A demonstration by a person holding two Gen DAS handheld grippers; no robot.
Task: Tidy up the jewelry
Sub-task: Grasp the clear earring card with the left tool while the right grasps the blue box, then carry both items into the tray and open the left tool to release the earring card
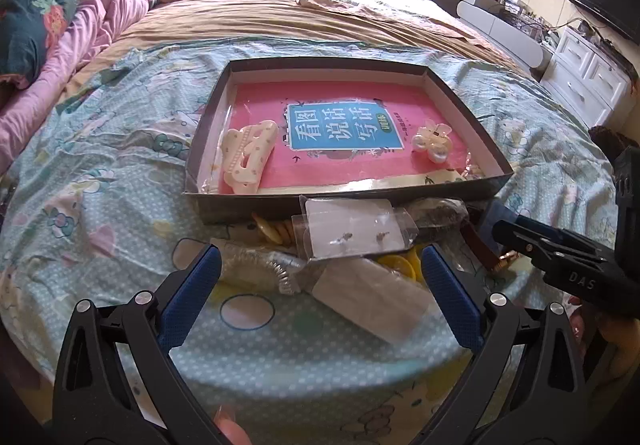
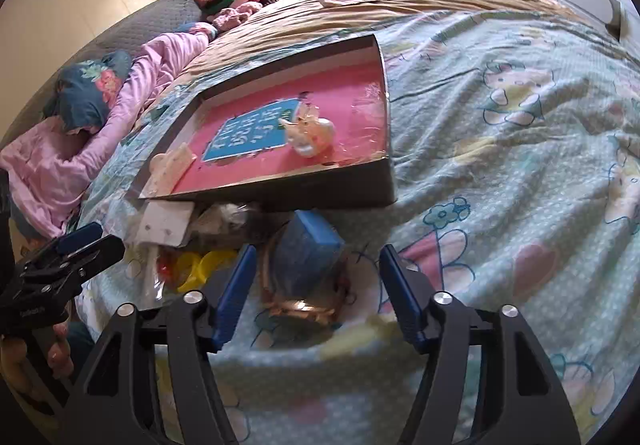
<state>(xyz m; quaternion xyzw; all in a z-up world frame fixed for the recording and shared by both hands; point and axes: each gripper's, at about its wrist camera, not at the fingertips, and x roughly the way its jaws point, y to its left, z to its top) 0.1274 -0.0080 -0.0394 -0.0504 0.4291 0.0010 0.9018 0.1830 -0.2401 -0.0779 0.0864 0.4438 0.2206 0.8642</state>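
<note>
In the left wrist view, a shallow dark tray (image 1: pixel 460 101) lies on a pale blue cartoon-print bedspread (image 1: pixel 100 173), and everything below is placed from it. Inside the tray, a pink booklet (image 1: pixel 352 165) with a blue label of Chinese characters covers the floor; a cream hair claw (image 1: pixel 248 155) lies at its left wall, a small clear clip with pale beads (image 1: pixel 432 141) toward its right. Just in front of the tray's near wall is a heap: a clear packet holding a white card with two small earrings (image 1: pixel 356 231), yellow pieces (image 1: pixel 400 265) half buried beneath it, a crinkled silver item (image 1: pixel 276 269) hard to identify, and a pale flat packet (image 1: pixel 376 301). The left gripper (image 1: pixel 320 269) stands wide, pads either side of the heap, touching nothing. The right gripper (image 1: pixel 560 249) comes in from the right edge, marked "DAS"; its tips are partly cut off. Open bedspread lies left of the tray.

In the right wrist view, the tray (image 2: pixel 280 197) tilts across the upper left. In front of its near wall sit a blue box (image 2: pixel 308 245) and a rose-gold watch (image 2: pixel 308 305), blurred. The right gripper (image 2: pixel 316 277) is about half open around them, pads apart from both. The left gripper (image 2: pixel 76 249) enters at the left edge, its jaws hard to read here. Bare bedspread (image 2: pixel 520 165) spreads right of the tray.
</note>
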